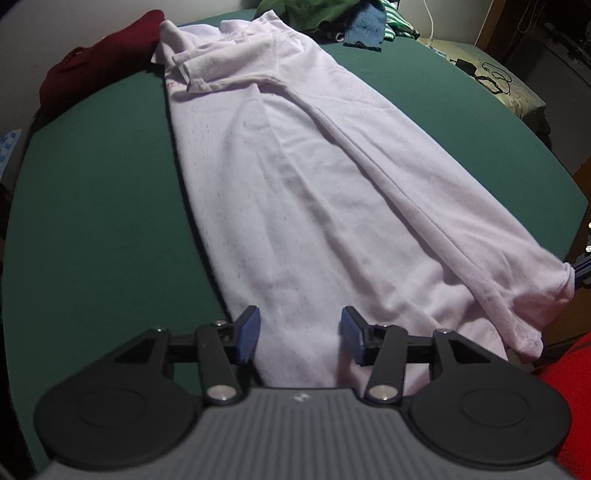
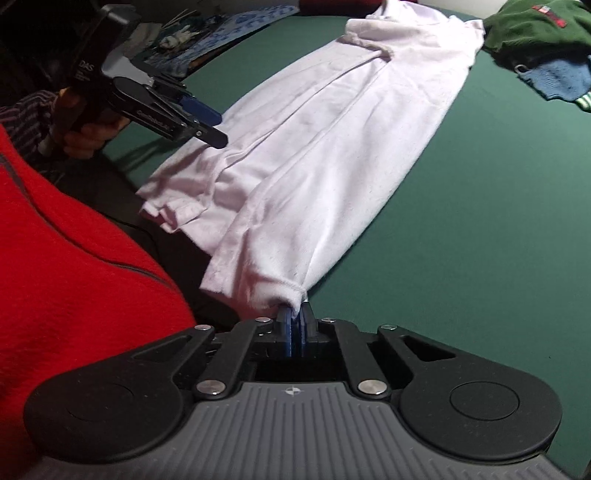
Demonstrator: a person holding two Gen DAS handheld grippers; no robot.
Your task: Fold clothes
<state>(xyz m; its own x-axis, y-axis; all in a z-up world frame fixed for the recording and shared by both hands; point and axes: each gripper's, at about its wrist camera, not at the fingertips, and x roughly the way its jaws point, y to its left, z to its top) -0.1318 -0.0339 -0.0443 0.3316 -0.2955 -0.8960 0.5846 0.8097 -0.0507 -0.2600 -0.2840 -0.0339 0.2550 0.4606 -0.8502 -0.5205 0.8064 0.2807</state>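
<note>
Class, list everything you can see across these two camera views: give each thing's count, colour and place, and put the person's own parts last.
Shirt: one, pale pink-white, laid lengthwise on the table, near corner pinched.
Table: one, dark green cover, under the shirt.
Dark red garment: one, far left edge.
Green garment: one, far end, in a pile.
Blue cloth: one, beside the green garment.
Cables: black, on the side surface at right.
Left gripper: black, blue pads, jaws apart over the hem.
Right gripper: black, jaws closed on the corner.
Red sleeve: one, near left.
</note>
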